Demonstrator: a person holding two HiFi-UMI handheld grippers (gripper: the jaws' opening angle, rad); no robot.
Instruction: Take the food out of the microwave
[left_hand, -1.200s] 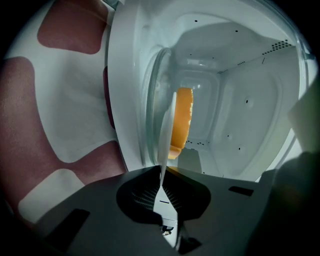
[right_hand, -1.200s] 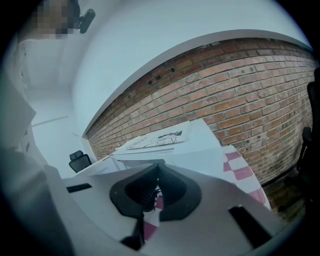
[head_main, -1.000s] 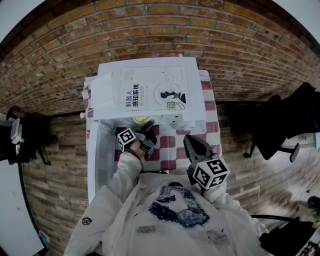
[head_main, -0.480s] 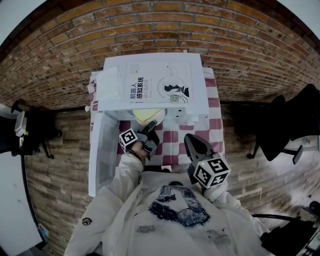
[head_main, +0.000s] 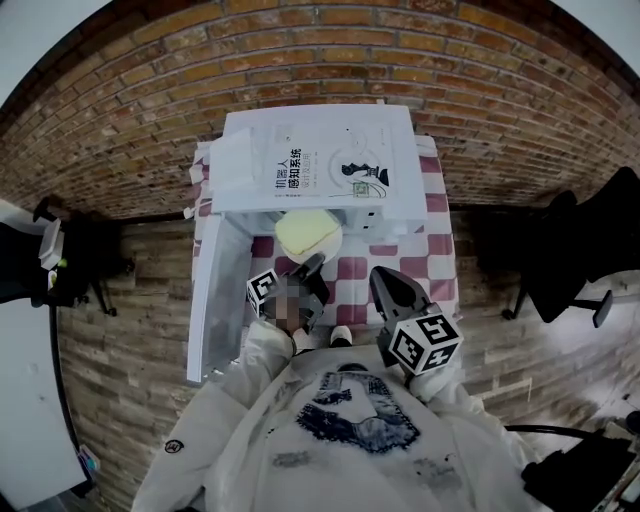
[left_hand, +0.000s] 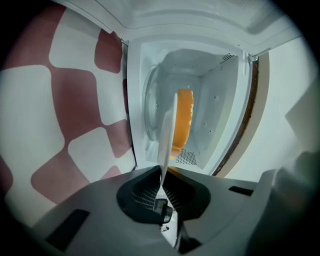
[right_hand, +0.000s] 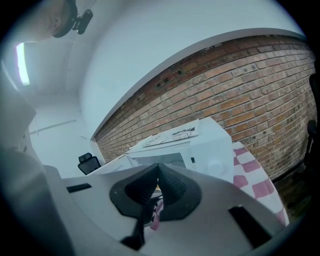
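On the left the door (head_main: 215, 300) stands wide open. My left gripper (head_main: 305, 270) is clamped tight on the rim of the plate (head_main: 308, 232). It has pulled the plate back toward me. A second ago only a small bit of it showed under the front of the microwave (head_main: 385, 215). Now most of it is out, above the checked cloth (head_main: 435, 270). The orange food (left_hand: 185, 117) rides on the plate. I think the taking out is nearly done. What is left is to bring the plate fully clear and set it down.

A white book (head_main: 320, 165) lies on top of the microwave. Its big Chinese letters look like 机器人感知系统. The smaller print is too tiny for me to read. The cubes on my grippers have only black and white squares, no words.

On the right, my right gripper (head_main: 392, 290) waits near my chest, jaws pressed together with nothing in them
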